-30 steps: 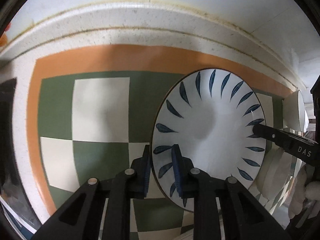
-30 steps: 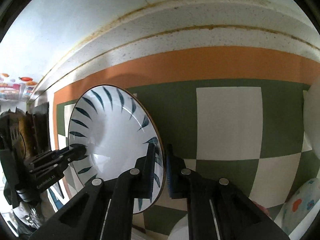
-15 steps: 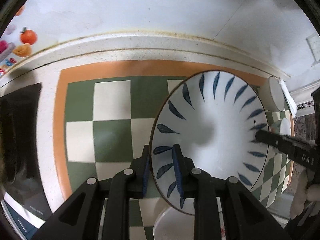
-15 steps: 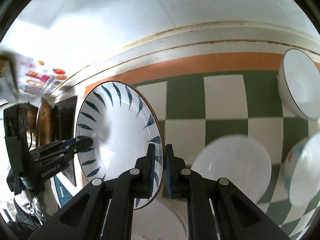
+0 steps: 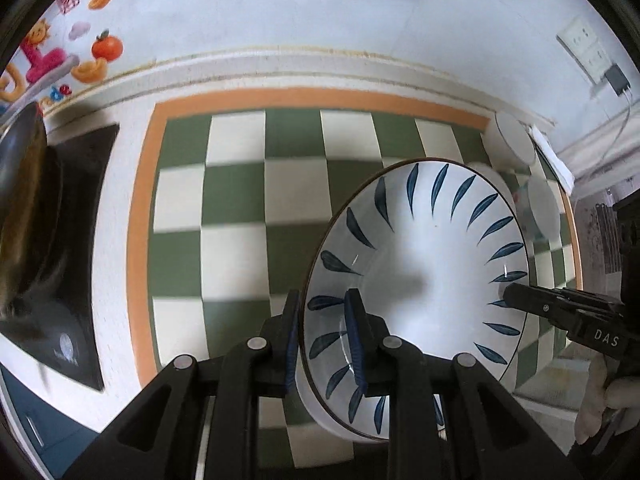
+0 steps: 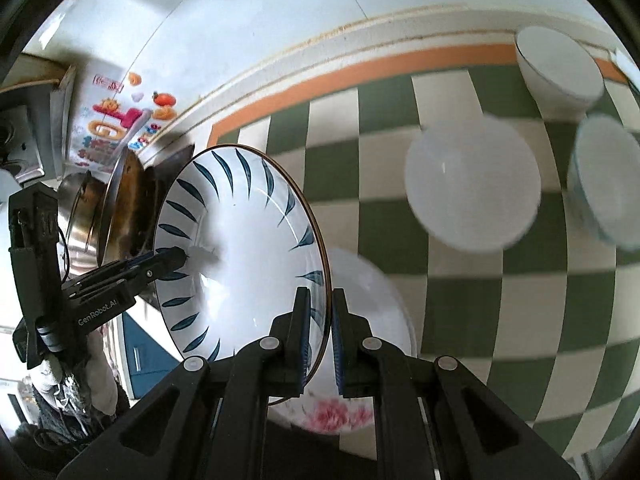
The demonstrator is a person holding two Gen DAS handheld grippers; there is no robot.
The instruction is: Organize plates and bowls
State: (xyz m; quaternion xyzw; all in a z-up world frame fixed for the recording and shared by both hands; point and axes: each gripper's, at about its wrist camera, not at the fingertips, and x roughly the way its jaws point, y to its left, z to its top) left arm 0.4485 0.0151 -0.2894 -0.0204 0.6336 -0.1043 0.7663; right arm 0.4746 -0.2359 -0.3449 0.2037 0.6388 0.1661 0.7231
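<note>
A white bowl with dark blue leaf marks (image 5: 424, 264) is held in the air above the green and cream checked cloth (image 5: 240, 216). My left gripper (image 5: 324, 340) is shut on its near rim. My right gripper (image 6: 320, 332) is shut on the opposite rim of the same bowl (image 6: 248, 248), and shows as the black arm at the right of the left wrist view (image 5: 560, 312). The bowl is tilted on edge between the two grippers.
On the cloth lie a plain white bowl (image 6: 472, 188), a white bowl at the back (image 6: 560, 68), a blue-patterned bowl at the right edge (image 6: 604, 192) and a flower-patterned dish under the held bowl (image 6: 352, 360). A pan on a black hob (image 5: 60, 248) stands at the left.
Both grippers have lifted the leaf-marked bowl higher and back from the cloth. Much more of the cloth, the other bowls, the hob and the wall now shows.
</note>
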